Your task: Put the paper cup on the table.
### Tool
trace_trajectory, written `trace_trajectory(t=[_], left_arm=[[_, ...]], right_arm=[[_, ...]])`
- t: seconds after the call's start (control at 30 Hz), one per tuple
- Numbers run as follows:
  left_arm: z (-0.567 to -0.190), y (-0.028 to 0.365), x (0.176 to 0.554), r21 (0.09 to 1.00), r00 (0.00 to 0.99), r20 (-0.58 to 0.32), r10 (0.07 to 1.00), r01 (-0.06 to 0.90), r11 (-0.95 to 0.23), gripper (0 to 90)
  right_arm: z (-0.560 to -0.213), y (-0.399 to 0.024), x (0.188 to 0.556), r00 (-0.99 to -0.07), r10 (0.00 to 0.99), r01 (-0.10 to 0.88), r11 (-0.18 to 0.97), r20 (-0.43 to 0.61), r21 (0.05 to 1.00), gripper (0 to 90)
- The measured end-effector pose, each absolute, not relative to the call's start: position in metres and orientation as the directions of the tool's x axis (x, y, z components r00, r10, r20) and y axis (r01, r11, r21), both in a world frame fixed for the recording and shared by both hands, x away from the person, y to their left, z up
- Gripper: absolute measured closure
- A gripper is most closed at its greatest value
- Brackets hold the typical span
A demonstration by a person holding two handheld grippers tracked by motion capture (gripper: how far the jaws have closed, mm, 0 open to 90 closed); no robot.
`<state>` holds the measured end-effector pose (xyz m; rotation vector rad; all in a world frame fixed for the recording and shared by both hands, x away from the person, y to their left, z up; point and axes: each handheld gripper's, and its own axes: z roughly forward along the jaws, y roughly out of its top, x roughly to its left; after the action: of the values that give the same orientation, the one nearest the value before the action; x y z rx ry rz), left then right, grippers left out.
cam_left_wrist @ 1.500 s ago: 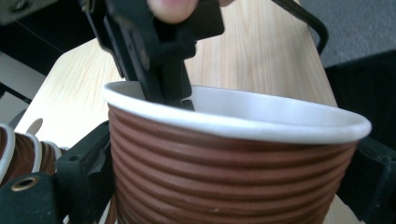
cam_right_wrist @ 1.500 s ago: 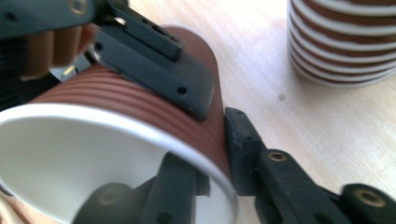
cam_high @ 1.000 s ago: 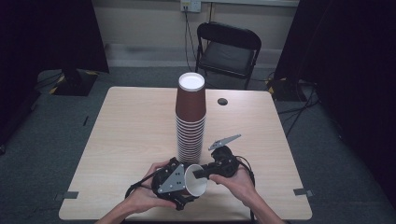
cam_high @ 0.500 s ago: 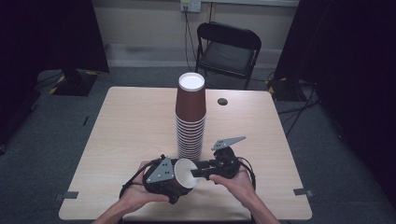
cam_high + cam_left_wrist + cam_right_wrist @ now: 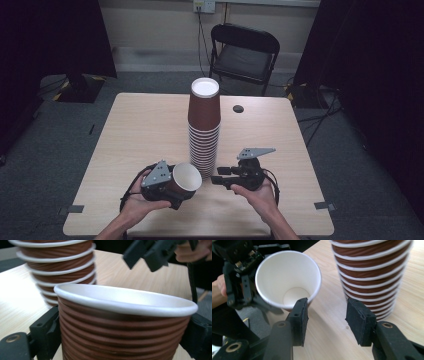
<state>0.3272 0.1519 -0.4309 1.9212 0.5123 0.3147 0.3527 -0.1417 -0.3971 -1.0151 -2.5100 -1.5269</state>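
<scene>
I am gripping the paper cup point(image 5: 184, 181), lower left of centre in the high view, with the left gripper point(image 5: 172, 192) clamping its ribbed wall. It is probably light and crushable, so I am pinching gently mid-wall. The right gripper point(image 5: 327, 320) has just been opening, nothing between its jaws.

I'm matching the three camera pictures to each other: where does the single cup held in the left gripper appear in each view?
High view: the single cup lies low and left of centre, mouth toward the right gripper.
Left gripper view: it spans the lower frame, gripped between the jaws.
Right gripper view: upper left, mouth facing the camera.
Shared landmark: the tall cup stack.
</scene>
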Motion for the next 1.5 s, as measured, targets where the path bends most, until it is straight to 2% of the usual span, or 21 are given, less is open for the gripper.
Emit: trace_trajectory(t=[0.13, 0.23, 0.6, 0.77, 1.03, 1.1, 1.5], left_arm=[[-0.432, 0.162, 0.332, 0.926, 0.849, -0.084, 0.522, 0.259, -0.273, 8.5], [-0.430, 0.170, 0.334, 0.934, 0.833, -0.099, 0.545, 0.266, -0.238, 8.5], [-0.425, 0.187, 0.340, 0.941, 0.785, -0.108, 0.609, 0.279, -0.193, 8.7], [-0.422, 0.197, 0.345, 0.938, 0.763, -0.141, 0.631, 0.307, -0.162, 8.8], [-0.417, 0.207, 0.354, 0.937, 0.714, -0.131, 0.688, 0.315, -0.148, 8.7], [-0.416, 0.210, 0.356, 0.932, 0.709, -0.155, 0.688, 0.335, -0.135, 8.6], [-0.406, 0.211, 0.370, 0.954, 0.671, -0.017, 0.742, 0.232, -0.188, 8.7]], right_arm=[[-0.400, -0.148, 0.351, -0.779, 0.525, 0.544, 0.295, 0.342, 0.786, 51.9], [-0.401, -0.153, 0.350, -0.773, 0.535, 0.545, 0.287, 0.340, 0.788, 51.9], [-0.406, -0.179, 0.346, -0.735, 0.588, 0.564, 0.253, 0.338, 0.786, 50.3], [-0.410, -0.189, 0.345, -0.708, 0.621, 0.572, 0.224, 0.337, 0.789, 49.3], [-0.414, -0.203, 0.350, -0.669, 0.661, 0.580, 0.177, 0.340, 0.795, 46.2], [-0.417, -0.206, 0.349, -0.663, 0.667, 0.584, 0.177, 0.341, 0.792, 45.5], [-0.425, -0.221, 0.342, -0.636, 0.690, 0.606, 0.169, 0.346, 0.777, 45.3]])
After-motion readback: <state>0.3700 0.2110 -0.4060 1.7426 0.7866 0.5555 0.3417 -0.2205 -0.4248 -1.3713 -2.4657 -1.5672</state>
